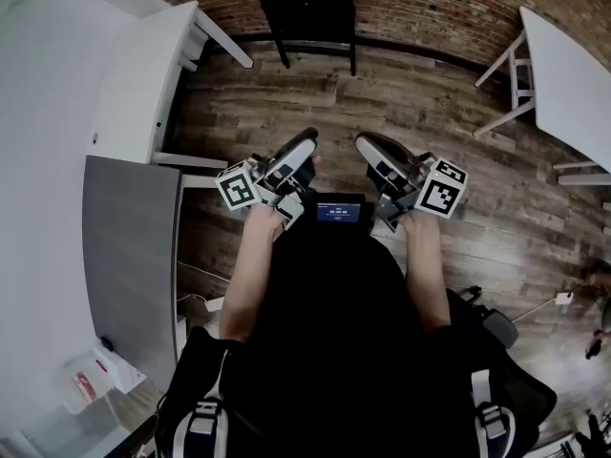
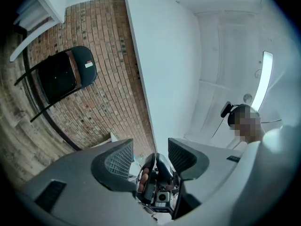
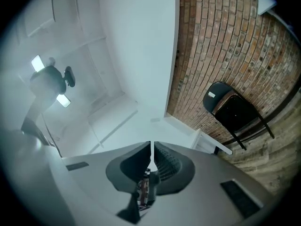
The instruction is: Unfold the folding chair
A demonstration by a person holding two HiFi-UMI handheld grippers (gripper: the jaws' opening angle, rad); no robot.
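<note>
folding chair – black, thin tubular legs, flat seat closed up against a rounded back – leans collapsed on the red brick wall, feet on the worn wood-plank floor, well apart from both grippers. left gripper: ribbed grey pads parted, nothing between them. right gripper: ribbed pads pressed together – empty. smooth white table at the right edge.
</note>
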